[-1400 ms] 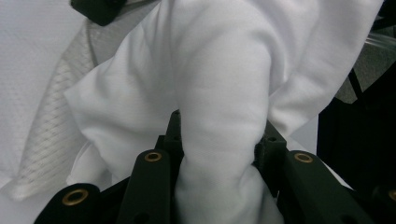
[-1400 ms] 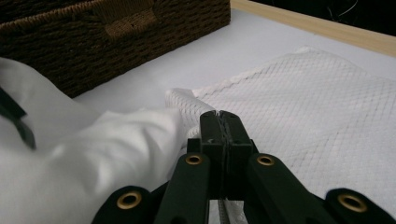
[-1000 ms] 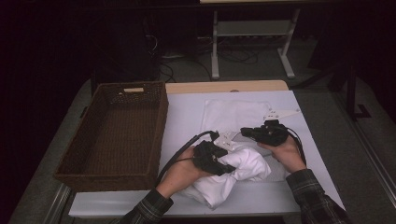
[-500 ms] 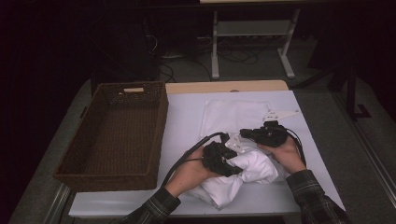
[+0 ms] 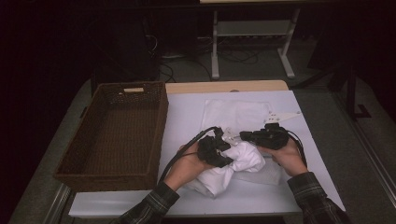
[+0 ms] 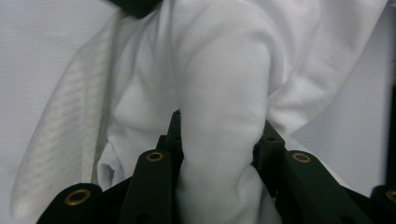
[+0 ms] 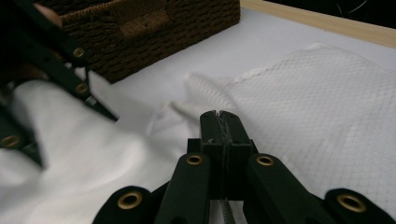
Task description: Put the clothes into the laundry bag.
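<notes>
A brown basket (image 5: 116, 135) sits at 9 o'clock on the white table (image 5: 187, 116). Near 6 o'clock lies a bunched white cloth (image 5: 233, 163). The left gripper (image 5: 219, 151) squeezes a thick roll of that cloth (image 6: 219, 116) between its 2 jaws, which stand partly apart around it. A flat mesh bag (image 5: 238, 114) lies at 12 o'clock from the cloth. The right gripper (image 5: 247, 136) rests at 2 o'clock of the cloth. Its jaws are pressed tight together (image 7: 219, 121), over the edge of the mesh bag (image 7: 317, 121). Whether they pinch anything is hard to tell.
</notes>
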`<action>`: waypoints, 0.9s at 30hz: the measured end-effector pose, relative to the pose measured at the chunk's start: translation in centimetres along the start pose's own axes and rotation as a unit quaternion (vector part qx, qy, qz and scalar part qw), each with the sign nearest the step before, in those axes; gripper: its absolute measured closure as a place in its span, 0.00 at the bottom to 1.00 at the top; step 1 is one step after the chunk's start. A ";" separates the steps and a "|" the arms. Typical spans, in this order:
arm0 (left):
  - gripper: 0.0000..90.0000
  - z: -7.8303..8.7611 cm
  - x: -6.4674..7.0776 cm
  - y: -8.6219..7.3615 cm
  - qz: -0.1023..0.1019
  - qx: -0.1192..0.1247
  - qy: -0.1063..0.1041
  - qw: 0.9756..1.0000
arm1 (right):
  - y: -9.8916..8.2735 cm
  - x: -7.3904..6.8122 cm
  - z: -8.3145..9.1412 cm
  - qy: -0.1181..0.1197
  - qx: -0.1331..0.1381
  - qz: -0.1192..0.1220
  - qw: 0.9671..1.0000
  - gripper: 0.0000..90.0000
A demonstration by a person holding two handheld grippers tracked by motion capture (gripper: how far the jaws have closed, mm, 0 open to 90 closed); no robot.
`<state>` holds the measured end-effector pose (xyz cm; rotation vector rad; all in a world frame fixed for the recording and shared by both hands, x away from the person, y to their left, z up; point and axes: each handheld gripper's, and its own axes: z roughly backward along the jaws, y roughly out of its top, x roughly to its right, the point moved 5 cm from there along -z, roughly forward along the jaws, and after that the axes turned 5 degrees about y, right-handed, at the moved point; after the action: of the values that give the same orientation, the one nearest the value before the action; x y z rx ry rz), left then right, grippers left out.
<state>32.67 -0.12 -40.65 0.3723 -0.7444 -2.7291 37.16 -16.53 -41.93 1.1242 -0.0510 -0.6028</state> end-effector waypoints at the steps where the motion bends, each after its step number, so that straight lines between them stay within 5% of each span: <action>1: 0.74 0.0 -0.2 -0.2 -0.001 -0.006 0.010 1.000 | 0.0 -0.1 0.0 0.001 0.000 0.001 1.000 0.99; 11: 0.74 -0.4 -1.1 -0.5 0.028 -0.006 -0.004 1.000 | 0.6 -0.7 -0.1 0.004 0.002 0.006 1.000 0.99; 18: 0.74 0.0 -2.0 0.0 0.031 -0.021 0.022 0.999 | 1.4 -1.3 0.8 0.009 0.019 0.009 1.000 0.99; 27: 0.72 -2.3 -3.2 0.2 0.088 -0.007 0.024 0.996 | 2.4 -2.7 0.3 0.023 0.024 0.015 0.999 0.99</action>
<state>36.40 -0.26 -41.92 0.3487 -0.7085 -2.5504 35.81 -14.77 -39.02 1.1806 -0.0425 -0.5514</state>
